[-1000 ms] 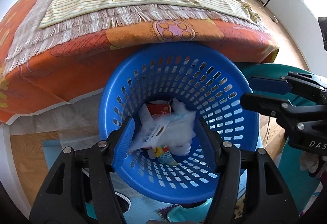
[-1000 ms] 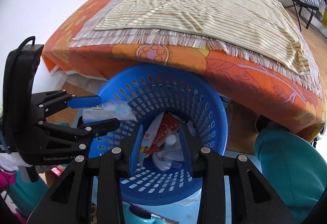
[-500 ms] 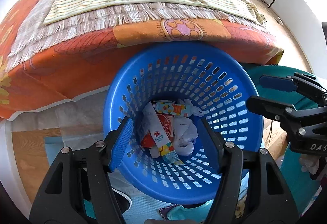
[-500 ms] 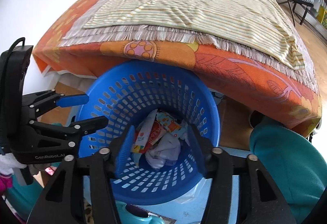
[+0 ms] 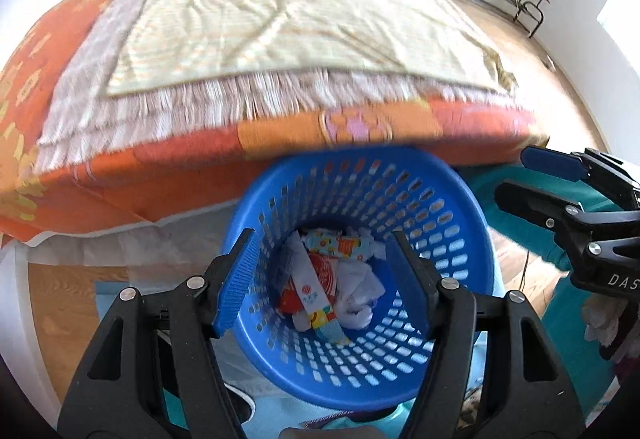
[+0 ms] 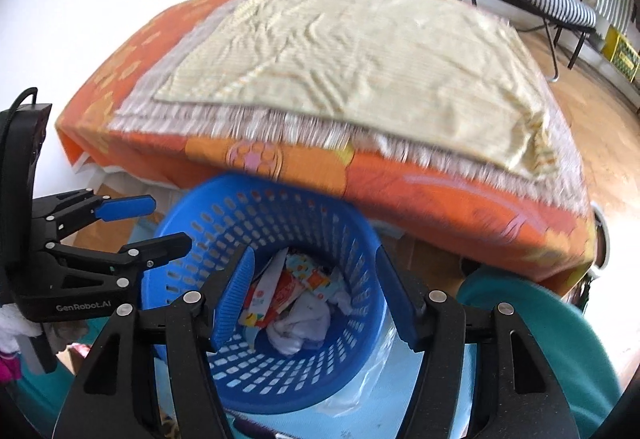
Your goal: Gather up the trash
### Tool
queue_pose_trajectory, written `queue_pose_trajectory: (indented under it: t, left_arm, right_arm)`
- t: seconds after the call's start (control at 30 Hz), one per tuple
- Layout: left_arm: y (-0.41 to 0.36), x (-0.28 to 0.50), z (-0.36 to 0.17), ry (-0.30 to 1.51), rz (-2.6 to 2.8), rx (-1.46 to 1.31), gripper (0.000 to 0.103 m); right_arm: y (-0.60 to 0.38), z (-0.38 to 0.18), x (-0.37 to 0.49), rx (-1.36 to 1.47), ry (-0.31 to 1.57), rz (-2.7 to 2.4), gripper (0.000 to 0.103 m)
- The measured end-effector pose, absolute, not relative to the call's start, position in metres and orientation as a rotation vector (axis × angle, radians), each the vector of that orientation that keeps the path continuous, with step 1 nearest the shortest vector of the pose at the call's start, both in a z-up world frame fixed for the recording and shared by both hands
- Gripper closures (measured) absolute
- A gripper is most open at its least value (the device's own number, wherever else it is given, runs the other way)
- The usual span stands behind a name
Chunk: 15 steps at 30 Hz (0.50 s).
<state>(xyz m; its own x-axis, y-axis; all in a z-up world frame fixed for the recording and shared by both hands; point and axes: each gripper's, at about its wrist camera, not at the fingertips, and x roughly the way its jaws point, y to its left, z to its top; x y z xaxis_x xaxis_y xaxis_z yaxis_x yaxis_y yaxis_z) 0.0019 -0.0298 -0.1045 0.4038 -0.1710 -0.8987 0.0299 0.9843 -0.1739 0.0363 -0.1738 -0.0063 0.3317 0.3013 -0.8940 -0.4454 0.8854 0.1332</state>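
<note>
1. At the foot of the bed [image 5: 280,39], a blue perforated basket [image 5: 460,239] stood on the floor, its far rim just under the overhanging orange bedspread [image 5: 140,167].
2. Inside the basket lay the trash [image 5: 332,287]: printed snack wrappers [image 6: 288,289] and crumpled white tissue [image 6: 304,323], piled together at the bottom.
3. The left gripper [image 5: 326,279] hovered above the basket mouth, its jaws spread wide and holding nothing.
4. The right gripper [image 6: 314,295] hung over the same basket from the other side, jaws likewise parted and empty.
5. Each gripper showed in the other's view, side by side and apart.
6. A pale striped blanket [image 6: 360,51] with a fringed edge covered the top of the bed.
7. A teal rounded object [image 6: 540,339] sat just to the right of the basket.
</note>
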Motion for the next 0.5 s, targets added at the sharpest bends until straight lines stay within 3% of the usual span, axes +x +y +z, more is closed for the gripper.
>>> queue_pose_trajectory:
  t: [0.07, 0.17, 0.5]
  left_arm:
    - [-0.028, 0.007, -0.097, 1.136, -0.122, -0.146, 0.035]
    - [-0.024, 0.015, -0.081, 1.105, -0.113, -0.161, 0.035]
    - [-0.012, 0.031, -0.015, 0.959, -0.081, -0.151, 0.025]
  right_arm:
    - [-0.174, 0.003, 0.04, -0.157, 1.101, 0.483, 0.04]
    - [-0.175, 0.017, 0.046, -0.17, 1.052, 0.479, 0.029]
    - [-0.175, 0.051, 0.065, -0.152, 0.951, 0.499, 0.028]
